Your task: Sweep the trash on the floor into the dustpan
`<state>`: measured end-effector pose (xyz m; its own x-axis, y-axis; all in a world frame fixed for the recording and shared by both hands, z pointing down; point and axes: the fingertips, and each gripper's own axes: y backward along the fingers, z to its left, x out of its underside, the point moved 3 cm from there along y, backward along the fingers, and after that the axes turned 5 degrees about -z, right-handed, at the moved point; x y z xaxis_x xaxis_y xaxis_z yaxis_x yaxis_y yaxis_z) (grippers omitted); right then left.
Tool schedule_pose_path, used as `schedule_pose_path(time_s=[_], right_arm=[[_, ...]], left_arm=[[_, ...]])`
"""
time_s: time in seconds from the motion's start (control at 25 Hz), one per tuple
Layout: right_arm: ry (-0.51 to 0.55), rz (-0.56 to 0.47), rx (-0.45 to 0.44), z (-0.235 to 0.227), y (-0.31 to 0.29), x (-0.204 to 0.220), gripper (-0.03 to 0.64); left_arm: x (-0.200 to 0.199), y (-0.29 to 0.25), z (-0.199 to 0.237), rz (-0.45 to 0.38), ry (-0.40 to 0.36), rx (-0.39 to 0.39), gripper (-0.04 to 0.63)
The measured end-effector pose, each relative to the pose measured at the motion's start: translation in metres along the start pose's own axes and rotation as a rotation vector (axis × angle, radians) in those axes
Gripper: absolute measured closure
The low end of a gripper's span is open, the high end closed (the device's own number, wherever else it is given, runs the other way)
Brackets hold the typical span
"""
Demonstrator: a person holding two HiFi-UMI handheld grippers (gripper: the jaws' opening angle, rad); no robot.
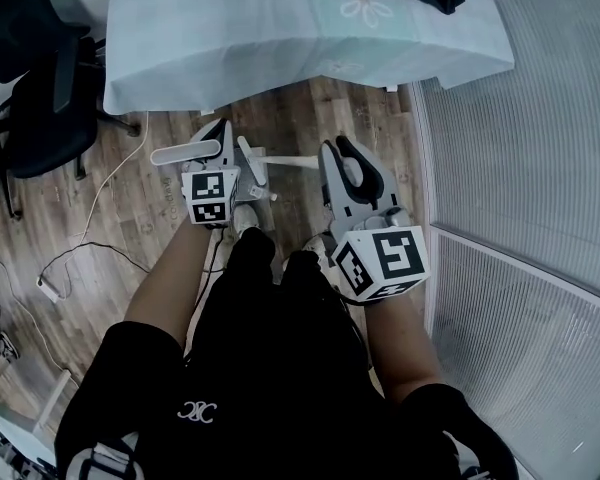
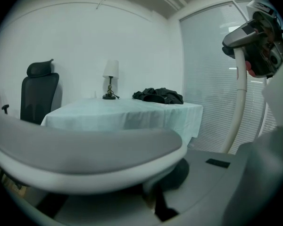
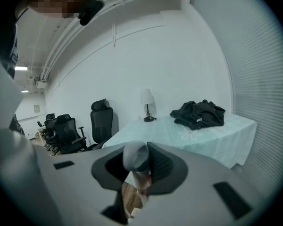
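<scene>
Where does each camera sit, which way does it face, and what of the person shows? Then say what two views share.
Head view: on the head, facing down at the floor; shows arms, legs, left gripper, right gripper.
Left gripper view: on that gripper, facing the table over a white handle in its jaws.
Right gripper view: on that gripper, facing the table; jaws shut on a grey handle.
Shared: table, lamp.

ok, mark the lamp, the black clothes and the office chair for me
lamp (image 3: 146,98): right gripper view, on the shade.
black clothes (image 3: 198,114): right gripper view, middle of the pile.
office chair (image 2: 39,95): left gripper view, on the backrest.
</scene>
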<state>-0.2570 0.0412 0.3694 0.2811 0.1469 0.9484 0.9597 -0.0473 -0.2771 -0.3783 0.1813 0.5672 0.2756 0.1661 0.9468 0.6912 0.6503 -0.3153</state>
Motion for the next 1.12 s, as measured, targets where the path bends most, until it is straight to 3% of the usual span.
schedule_pose_path(time_s=[0.24, 0.52, 0.84, 1.12], right_arm=[[0.014, -0.033, 0.082, -0.03, 0.049, -0.014, 0.532], [0.052, -0.037, 0.288, -0.085, 0.126, 0.0, 0.533], [0.009, -0.045, 0.58, -0.164, 0.255, 0.023, 0.532], [-0.067, -0.023, 0.797, -0.222, 0.385, 0.063, 0.532]], left_arm=[[-0.008, -0.002, -0.008, 0.014, -0.002, 0.042, 0.598], [-0.032, -0.003, -0.064, -0.006, -0.062, 0.172, 0.598], [-0.058, -0.002, -0.178, -0.032, -0.109, 0.341, 0.598], [-0.051, 0.002, -0.311, -0.032, -0.175, 0.517, 0.598]])
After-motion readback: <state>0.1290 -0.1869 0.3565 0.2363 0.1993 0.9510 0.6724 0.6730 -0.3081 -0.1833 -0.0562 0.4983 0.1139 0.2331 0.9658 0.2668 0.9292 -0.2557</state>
